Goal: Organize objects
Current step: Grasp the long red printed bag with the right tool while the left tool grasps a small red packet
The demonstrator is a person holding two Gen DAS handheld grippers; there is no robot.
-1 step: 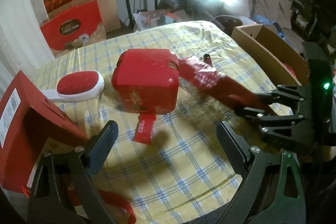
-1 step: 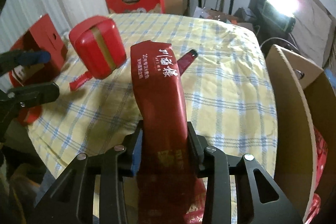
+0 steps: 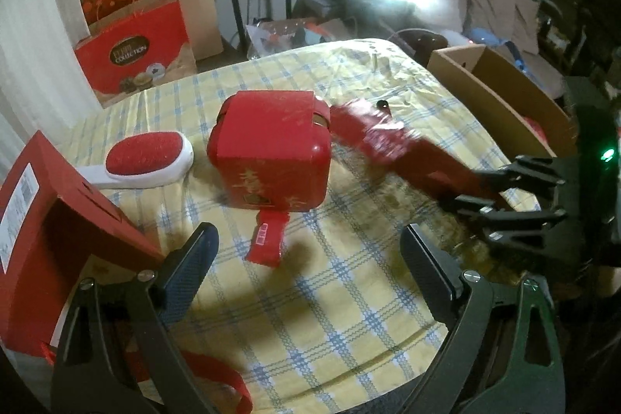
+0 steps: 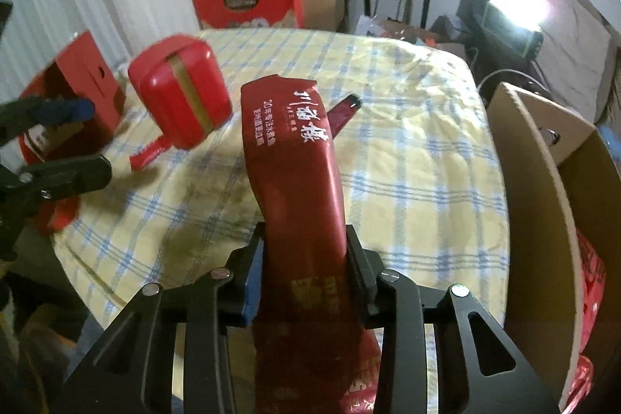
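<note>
The right hand-held gripper [image 4: 306, 272] is closing, its pads pressed on a long glossy dark-red packet [image 4: 289, 150] with white lettering, raised above the checked-cloth bench [image 4: 407, 158]. The left hand-held gripper [image 3: 310, 258] is closing too, wide and empty. Beyond lie one small flat red sachet [image 3: 268, 239], one rounded red tin [image 3: 271, 150], one oval red-and-white brush [image 3: 147, 158], and at the right edge one cardboard box [image 3: 500, 103].

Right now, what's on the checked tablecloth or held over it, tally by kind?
Red cube tin: 1
Lint brush, red pad, white handle: 1
Small red sachet: 1
Long red pouch, clamped in the right gripper: 1
Open red carton at the edge: 1
Total: 5
</note>
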